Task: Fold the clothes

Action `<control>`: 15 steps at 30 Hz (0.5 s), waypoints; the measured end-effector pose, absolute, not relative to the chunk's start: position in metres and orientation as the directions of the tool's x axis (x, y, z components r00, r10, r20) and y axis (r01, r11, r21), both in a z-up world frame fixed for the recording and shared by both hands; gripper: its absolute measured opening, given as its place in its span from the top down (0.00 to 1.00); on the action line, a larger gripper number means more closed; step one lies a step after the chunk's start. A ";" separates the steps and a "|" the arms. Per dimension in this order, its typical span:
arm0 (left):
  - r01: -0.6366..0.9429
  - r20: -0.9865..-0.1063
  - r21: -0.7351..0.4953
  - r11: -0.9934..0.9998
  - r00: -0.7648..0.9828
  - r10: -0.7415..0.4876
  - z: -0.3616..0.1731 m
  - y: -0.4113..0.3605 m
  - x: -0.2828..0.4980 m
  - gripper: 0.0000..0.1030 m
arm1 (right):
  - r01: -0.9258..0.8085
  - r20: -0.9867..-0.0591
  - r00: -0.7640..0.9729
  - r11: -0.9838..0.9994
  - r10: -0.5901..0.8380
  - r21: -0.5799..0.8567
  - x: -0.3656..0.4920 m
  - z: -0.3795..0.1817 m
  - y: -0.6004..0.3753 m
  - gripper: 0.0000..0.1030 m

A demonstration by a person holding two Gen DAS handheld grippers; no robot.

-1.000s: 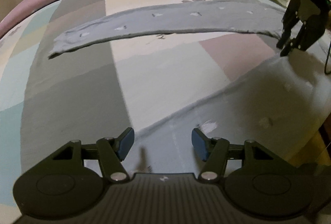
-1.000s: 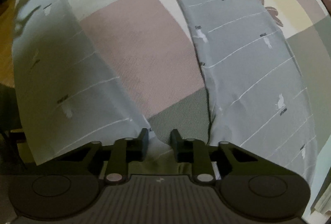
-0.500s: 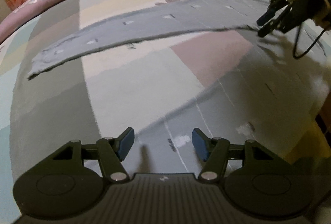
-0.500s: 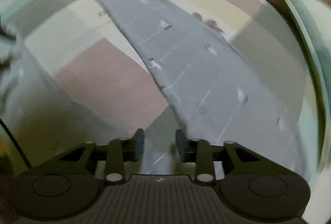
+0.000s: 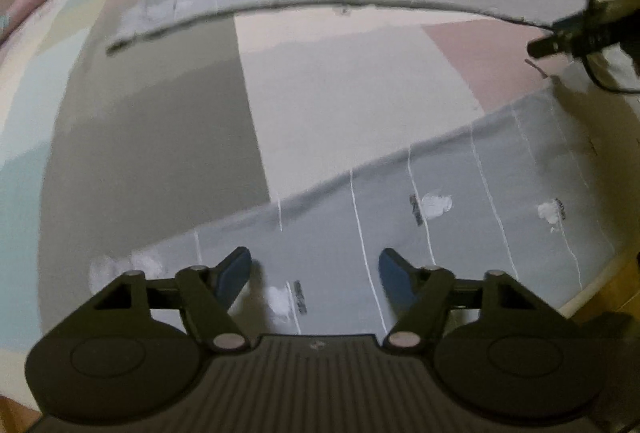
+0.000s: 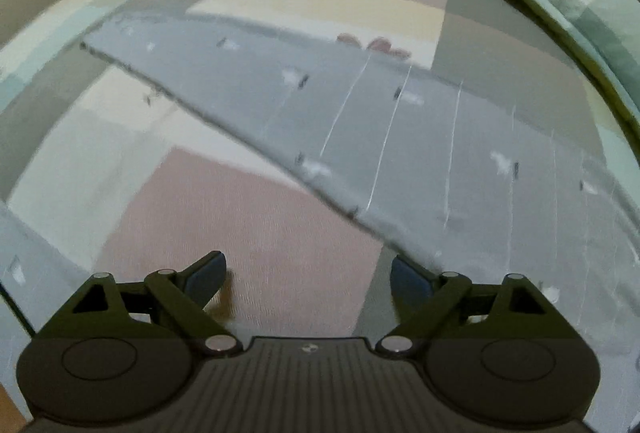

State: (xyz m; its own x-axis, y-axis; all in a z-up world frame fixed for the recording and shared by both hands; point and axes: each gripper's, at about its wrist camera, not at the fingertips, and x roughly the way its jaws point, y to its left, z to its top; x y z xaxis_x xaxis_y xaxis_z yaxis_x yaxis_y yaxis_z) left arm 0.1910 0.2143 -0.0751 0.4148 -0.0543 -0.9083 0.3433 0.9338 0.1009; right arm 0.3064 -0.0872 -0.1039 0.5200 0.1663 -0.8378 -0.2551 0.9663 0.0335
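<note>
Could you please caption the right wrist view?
Open right hand-held gripper above grey patterned fabric trousers on patchwork bedsheet.

The left gripper (image 5: 315, 275) points steeply down, its 2 blue-padded fingers (image 5: 236, 269) spread apart with a clear gap and nothing pinched between them; its jaws have just been opening a little further. The right gripper (image 6: 306, 277) also tilts steeply down, its 2 fingers (image 6: 208, 273) splayed very wide, nothing clamped between the pads; its jaws have just been opening quickly. From the left wrist view, the right gripper's dark fingertips (image 5: 560, 41) show far ahead and to the right of the left fingers, blurred, well apart from them.
</note>
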 end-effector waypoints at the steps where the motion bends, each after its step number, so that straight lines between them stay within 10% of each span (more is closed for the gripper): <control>1: 0.362 -0.900 0.109 0.926 0.431 -0.063 -0.071 0.211 0.189 0.33 | -0.248 -0.831 0.530 0.968 0.168 0.038 0.300 -0.096 -0.093 0.10; 15: 0.333 -0.916 0.140 0.932 0.402 -0.006 -0.091 0.235 0.156 0.21 | 0.071 -0.935 0.354 0.997 -0.016 0.009 0.154 -0.125 -0.157 0.00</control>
